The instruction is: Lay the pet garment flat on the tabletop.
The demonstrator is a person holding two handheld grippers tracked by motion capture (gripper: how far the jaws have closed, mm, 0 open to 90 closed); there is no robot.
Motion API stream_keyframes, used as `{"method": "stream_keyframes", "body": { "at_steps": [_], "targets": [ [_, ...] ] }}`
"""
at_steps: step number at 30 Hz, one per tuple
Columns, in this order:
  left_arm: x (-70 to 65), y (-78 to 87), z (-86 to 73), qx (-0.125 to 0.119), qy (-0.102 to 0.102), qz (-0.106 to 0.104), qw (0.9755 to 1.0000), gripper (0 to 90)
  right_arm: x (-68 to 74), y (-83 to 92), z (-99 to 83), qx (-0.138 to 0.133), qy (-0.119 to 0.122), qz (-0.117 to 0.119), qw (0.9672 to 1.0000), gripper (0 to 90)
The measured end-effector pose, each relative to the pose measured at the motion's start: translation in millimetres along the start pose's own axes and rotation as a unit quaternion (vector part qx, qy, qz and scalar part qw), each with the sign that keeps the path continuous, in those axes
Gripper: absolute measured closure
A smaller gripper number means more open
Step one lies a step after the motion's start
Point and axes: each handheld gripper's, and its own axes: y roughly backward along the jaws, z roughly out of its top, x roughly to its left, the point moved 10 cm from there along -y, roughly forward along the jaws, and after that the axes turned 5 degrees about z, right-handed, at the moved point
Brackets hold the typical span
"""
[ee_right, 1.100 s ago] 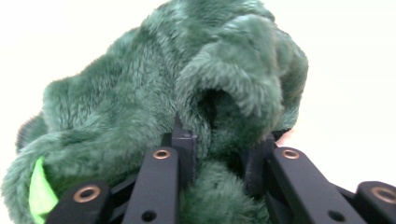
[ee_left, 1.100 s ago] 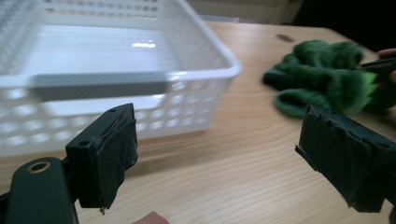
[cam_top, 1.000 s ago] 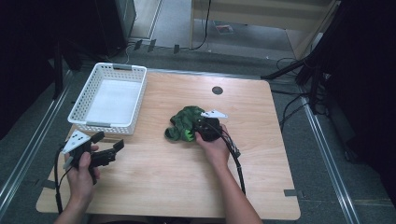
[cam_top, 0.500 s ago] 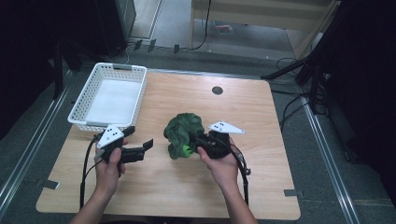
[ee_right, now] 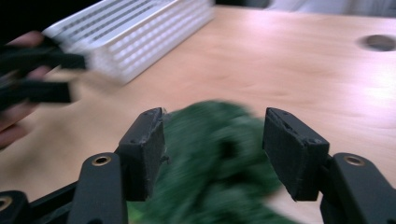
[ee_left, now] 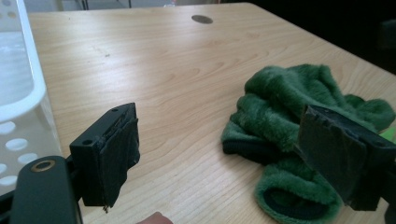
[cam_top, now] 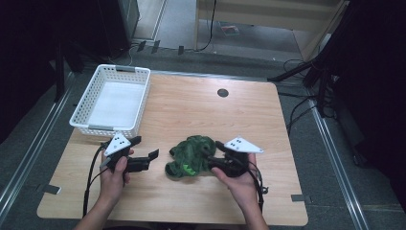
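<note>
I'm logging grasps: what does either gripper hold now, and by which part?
Nothing. The right gripper has just opened around the green fuzzy cloth; the left gripper is open, empty.

Black fingers (ee_left: 109, 154), brass-coloured rivets, grey dotted three-cornered plates, trailing black cables

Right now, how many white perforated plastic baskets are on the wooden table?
1. The white perforated plastic basket sits at the far left corner of the wooden table, beyond the left gripper and apart from the crumpled green fleece cloth. None looks hidden.
</note>
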Motion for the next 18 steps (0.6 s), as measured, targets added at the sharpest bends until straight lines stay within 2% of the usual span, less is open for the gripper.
{"method": "stream_keyframes", "body": {
  "at_steps": [2, 4, 5, 7, 9, 11, 12, 13, 14, 15, 17, 18],
  "targets": [
    [0.5, -2.3, -3.3, 0.009, -0.002, 0.004, 1.0000, 13.3, 18.5, -7.2, -12.4, 0.027, 0.019, 0.016, 0.9993, 31.2],
    [0.3, -5.3, -7.5, 0.016, -0.003, 0.008, 0.9998, 13.4, 35.4, -15.0, -25.5, 0.055, 0.044, 0.025, 0.9972, 27.0],
    [-0.1, -6.5, -9.7, 0.021, -0.004, 0.010, 0.9997, 13.4, 41.6, -17.7, -31.5, 0.068, 0.055, 0.022, 0.9960, 27.5],
    [-2.7, -10.0, -15.2, 0.033, -0.004, 0.004, 0.9995, 13.4, 50.6, -23.0, -40.1, 0.081, 0.070, 0.017, 0.9941, 32.3],
    [-6.6, -14.3, -21.7, 0.048, -0.012, -0.002, 0.9988, 13.5, 52.7, -28.6, -47.5, 0.095, 0.079, 0.006, 0.9923, 44.3],
    [-16.2, -17.7, -27.8, 0.063, -0.011, -0.045, 0.9969, 16.4, 52.9, -32.5, -53.7, 0.110, 0.085, 0.011, 0.9903, 63.4],
    [-21.6, -18.4, -29.5, 0.067, -0.006, -0.072, 0.9952, 16.8, 51.5, -33.0, -53.8, 0.107, 0.084, 0.009, 0.9907, 69.7],
    [-26.3, -18.3, -30.8, 0.069, -0.002, -0.095, 0.9931, 17.7, 50.4, -32.5, -52.6, 0.103, 0.078, 0.012, 0.9916, 80.9],
    [-30.1, -18.2, -31.1, 0.070, 0.002, -0.110, 0.9915, 19.3, 49.7, -31.1, -49.8, 0.097, 0.072, 0.021, 0.9925, 86.5],
    [-32.5, -18.1, -31.6, 0.073, 0.002, -0.117, 0.9904, 21.8, 48.1, -29.1, -44.6, 0.087, 0.065, 0.026, 0.9937, 90.0],
    [-37.3, -19.4, -34.3, 0.087, -0.005, -0.127, 0.9881, 29.8, 42.6, -24.7, -29.3, 0.068, 0.050, 0.030, 0.9960, 90.0],
    [-42.7, -20.6, -38.2, 0.099, -0.014, -0.137, 0.9856, 32.2, 39.7, -23.2, -21.9, 0.060, 0.045, 0.030, 0.9968, 90.0]
  ]
}}
